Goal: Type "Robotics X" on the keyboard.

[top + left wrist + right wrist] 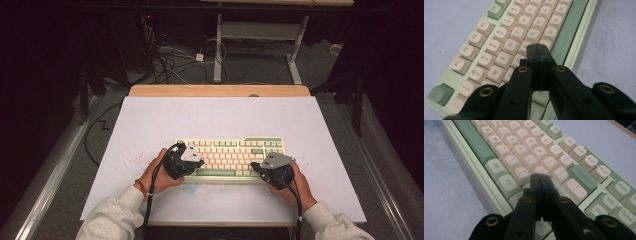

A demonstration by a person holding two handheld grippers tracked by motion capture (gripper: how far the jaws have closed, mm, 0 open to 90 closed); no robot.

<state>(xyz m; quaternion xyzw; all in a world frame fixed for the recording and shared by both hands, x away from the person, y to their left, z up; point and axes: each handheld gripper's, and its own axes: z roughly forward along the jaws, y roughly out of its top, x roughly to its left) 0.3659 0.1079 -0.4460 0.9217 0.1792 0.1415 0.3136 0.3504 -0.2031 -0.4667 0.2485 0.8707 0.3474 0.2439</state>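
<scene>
Tongs closing to blunt tips for key-pressing: left gripper [539, 51] and right gripper [539, 178] hovering, empty, over keyboard [231, 156].
</scene>
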